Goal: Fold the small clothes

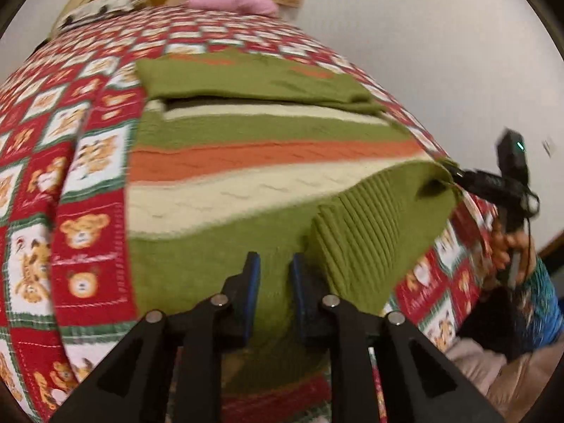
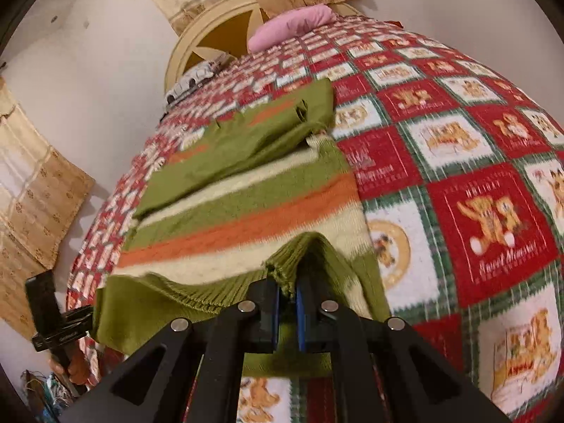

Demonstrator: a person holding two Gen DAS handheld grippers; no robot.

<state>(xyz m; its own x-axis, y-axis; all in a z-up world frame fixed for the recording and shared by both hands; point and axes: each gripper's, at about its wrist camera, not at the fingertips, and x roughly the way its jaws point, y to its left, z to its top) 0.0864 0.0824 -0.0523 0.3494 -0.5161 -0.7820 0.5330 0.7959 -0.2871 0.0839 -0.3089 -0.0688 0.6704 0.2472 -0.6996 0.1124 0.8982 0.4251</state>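
Observation:
A small striped sweater (image 1: 268,162) in green, cream and orange lies on the bed, its sleeves folded across the far end. My left gripper (image 1: 275,271) has its blue pads a little apart around the green bottom hem; whether it grips is unclear. My right gripper (image 2: 287,289) is shut on the ribbed green hem (image 2: 296,250) and lifts that corner off the bed. The sweater (image 2: 246,204) runs away from it. The right gripper also shows in the left wrist view (image 1: 458,176), pinching the hem corner. The left gripper shows at the hem's other corner in the right wrist view (image 2: 90,317).
A red, white and green teddy-bear bedspread (image 1: 88,183) covers the bed (image 2: 476,194). A pink pillow (image 1: 232,0) and a patterned pillow (image 1: 102,8) lie at the headboard (image 2: 211,24). White walls and beige curtains (image 2: 31,190) surround the bed.

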